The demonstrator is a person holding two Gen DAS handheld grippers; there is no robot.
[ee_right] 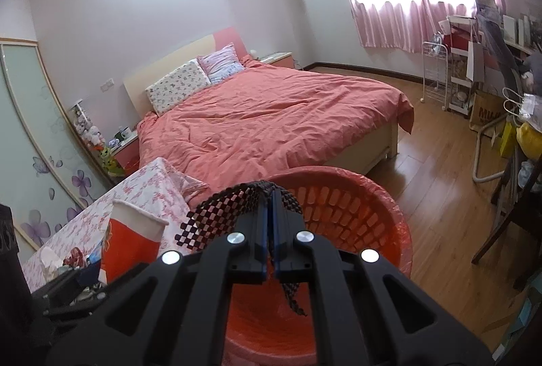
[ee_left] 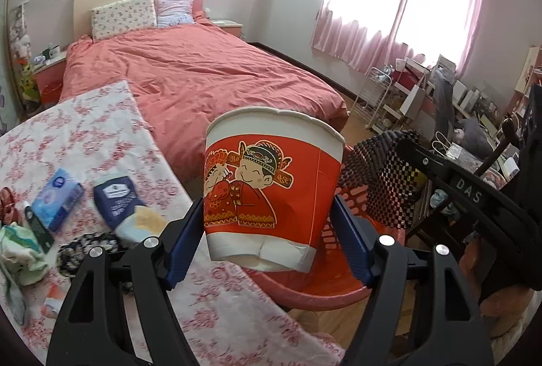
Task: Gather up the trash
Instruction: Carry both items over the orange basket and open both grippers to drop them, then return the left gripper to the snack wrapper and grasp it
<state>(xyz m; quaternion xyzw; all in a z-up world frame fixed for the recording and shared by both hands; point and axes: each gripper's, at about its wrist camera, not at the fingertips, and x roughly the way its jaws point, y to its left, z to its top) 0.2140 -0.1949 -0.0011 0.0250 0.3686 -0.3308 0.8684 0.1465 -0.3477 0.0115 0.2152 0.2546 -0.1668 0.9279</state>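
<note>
Left gripper is angled downward, jaws clamped on a paper cup at its lower half. The cup is red and white with a cartoon couple, upright with a slight tilt, rim toward the top of the frame. It fills the centre of my left view, above the edge of the floral-covered table and the near rim of the red basket.

Right gripper also points downward, jaws pressed together on a black checkered mesh sheet. The sheet drapes over the fingertips at centre frame, with a strip hanging below into the basket. In the left view the same sheet sits right of the cup, over the basket.

More stuff lies on the table at lower left of the left view: a blue packet, a dark pouch, a crumpled cloth.
</note>
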